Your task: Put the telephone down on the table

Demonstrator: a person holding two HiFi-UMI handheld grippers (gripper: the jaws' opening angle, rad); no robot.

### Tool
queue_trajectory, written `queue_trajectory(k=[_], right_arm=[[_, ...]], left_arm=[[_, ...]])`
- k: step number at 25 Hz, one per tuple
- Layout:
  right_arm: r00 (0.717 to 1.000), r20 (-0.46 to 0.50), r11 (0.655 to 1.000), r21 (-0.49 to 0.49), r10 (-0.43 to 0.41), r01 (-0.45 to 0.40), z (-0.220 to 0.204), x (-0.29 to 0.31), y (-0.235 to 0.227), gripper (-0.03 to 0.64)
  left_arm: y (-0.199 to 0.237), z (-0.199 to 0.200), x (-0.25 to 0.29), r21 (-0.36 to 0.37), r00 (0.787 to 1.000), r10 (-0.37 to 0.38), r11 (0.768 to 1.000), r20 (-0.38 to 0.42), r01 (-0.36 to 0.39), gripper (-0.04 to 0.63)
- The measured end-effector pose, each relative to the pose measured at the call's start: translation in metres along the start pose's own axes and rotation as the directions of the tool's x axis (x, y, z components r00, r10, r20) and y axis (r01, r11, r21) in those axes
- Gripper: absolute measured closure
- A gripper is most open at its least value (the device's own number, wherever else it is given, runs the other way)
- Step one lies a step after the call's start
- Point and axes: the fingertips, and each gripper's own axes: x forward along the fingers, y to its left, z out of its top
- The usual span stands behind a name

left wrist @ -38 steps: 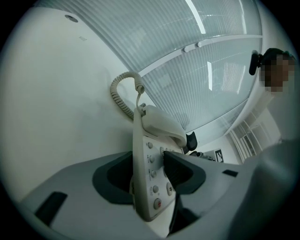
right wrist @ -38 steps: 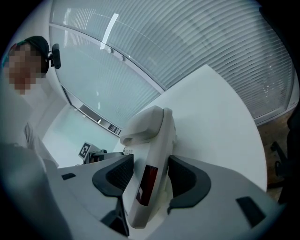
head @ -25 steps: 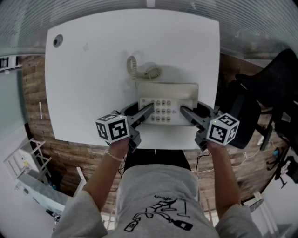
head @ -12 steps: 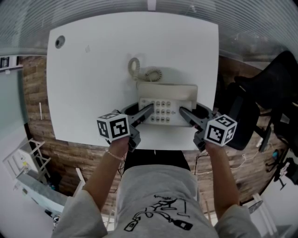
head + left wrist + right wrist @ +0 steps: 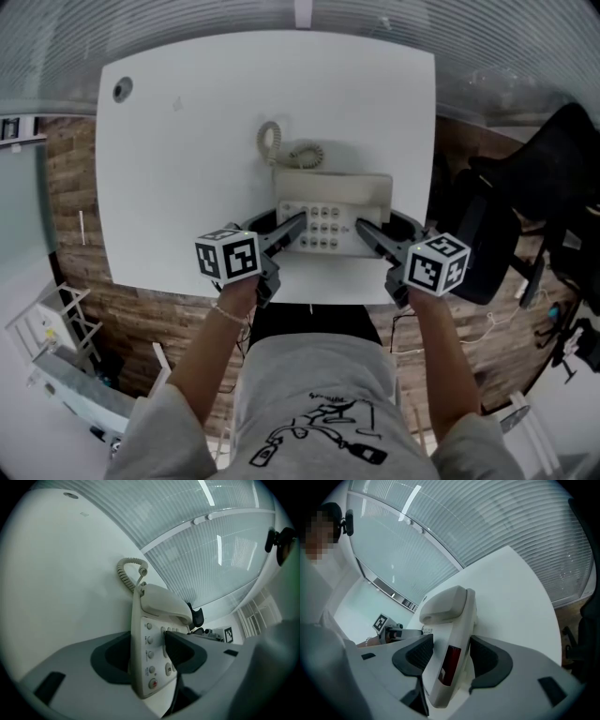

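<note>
Telephone [image 5: 333, 211]: resting on desk [image 5: 187, 141]. Left tongs [image 5: 281, 219]: just opening, telephone's left edge loose between. Right tongs [image 5: 380, 223]: clamped on right edge.

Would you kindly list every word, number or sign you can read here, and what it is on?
No text here can be read.
Key labels on the telephone: too small.
Print lettering on the shirt: blurred, unreadable.
Square markers on the cubes: black-and-white patterns, no words.
</note>
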Motion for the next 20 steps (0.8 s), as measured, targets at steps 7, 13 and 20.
queue_trajectory(k=[7,13,20], right_arm=[[1.000,-0.013,1.000,-0.008,-0.019,0.019,-0.0004,-0.0005,-0.0041,0.365],[0.999,-0.021,0.999,-0.015,-0.034,0.034,0.0000,-0.0002,-0.0048,0.364],[0.997,-0.036,0.997,-0.050,-0.065,0.064,0.0014,-0.0005,-0.0053,0.359]], left_arm=[[0.0018,0.0013,0.0030,0.044,0.999,0.047,0.998,-0.019,-0.046,0.373],[0.0014,0.0010,0.0032,0.068,0.997,0.072,0.995,-0.025,-0.070,0.363],[0.0003,-0.0013,0.0042,0.129,0.993,0.106,0.987,-0.046,-0.099,0.319]])
